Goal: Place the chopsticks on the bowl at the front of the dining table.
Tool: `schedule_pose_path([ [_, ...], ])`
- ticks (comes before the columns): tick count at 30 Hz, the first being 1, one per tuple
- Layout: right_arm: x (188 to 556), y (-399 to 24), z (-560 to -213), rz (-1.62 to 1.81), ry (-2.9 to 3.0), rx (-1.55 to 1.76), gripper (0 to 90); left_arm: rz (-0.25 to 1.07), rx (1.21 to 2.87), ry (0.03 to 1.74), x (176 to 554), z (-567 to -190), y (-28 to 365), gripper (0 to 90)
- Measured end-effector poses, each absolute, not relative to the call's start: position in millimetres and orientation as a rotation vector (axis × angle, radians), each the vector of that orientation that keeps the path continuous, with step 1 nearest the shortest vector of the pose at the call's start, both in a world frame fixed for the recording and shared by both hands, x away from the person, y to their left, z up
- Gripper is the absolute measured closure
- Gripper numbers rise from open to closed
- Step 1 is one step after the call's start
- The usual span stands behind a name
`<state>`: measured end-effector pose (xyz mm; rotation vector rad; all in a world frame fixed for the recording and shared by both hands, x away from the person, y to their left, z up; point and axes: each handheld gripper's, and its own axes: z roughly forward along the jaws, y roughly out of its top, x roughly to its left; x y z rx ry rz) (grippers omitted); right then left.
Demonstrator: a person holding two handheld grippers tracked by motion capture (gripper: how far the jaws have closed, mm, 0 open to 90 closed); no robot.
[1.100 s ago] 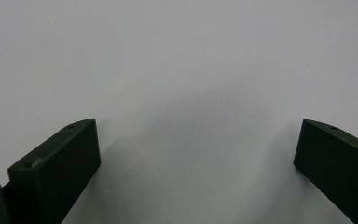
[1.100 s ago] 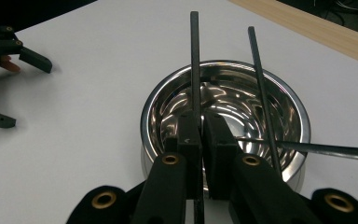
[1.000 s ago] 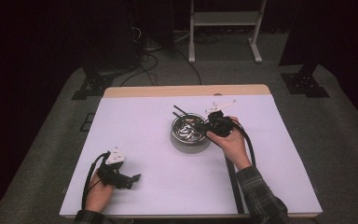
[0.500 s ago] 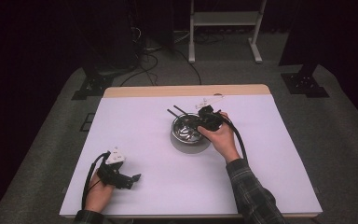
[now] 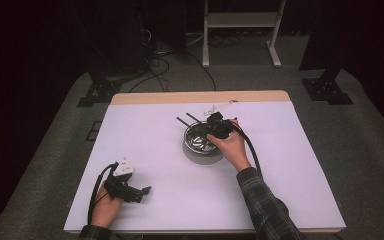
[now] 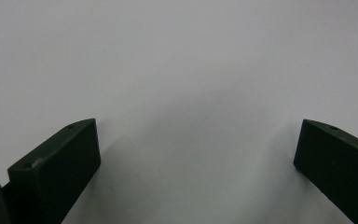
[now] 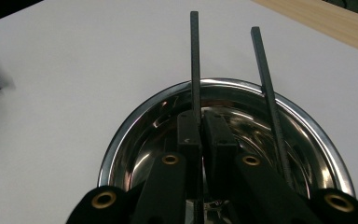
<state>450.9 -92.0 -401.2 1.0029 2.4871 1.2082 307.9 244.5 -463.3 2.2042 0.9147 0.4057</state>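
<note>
The right gripper [image 7: 200, 140] has its fingers clamped on one chopstick [image 7: 195, 60] in the bowl [image 5: 203, 148], near the table's far edge. That thin stick could twist loose, or knock its twin [image 7: 266, 93]. The left gripper [image 5: 130, 189] (fingers apart) rests at the near-left corner, open table all around.

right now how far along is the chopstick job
Done: one chopstick already leans in the bowl. In hand: the right gripper is shut on the second chopstick, over the bowl. Left: release it inside. The left gripper rests open on the table.
</note>
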Motion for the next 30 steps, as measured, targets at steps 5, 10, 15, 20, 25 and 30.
schedule_pose_path([
  [5,452.4,-88.8,-403.9,1.198,2.489,1.009,85.4,0.406,2.204,0.915,307.9,-463.3,244.4,0.0],
  [10,453.7,-86.5,-407.7,1.183,2.495,1.017,85.4,0.406,2.206,0.914,307.9,-463.3,244.5,0.0],
  [15,453.6,-85.0,-407.8,1.185,2.498,1.019,82.0,0.406,2.204,0.914,307.9,-463.3,244.5,0.0],
  [20,449.3,-87.7,-400.7,1.217,2.484,0.997,69.5,0.405,2.204,0.915,307.9,-463.3,244.5,0.0],
  [25,438.2,-97.0,-386.5,1.234,2.475,0.980,65.2,0.407,2.208,0.913,307.9,-463.2,244.6,0.0],
  [30,424.5,-116.8,-376.9,1.265,2.456,0.983,68.1,0.409,2.207,0.912,308.0,-463.2,244.6,0.0],
])
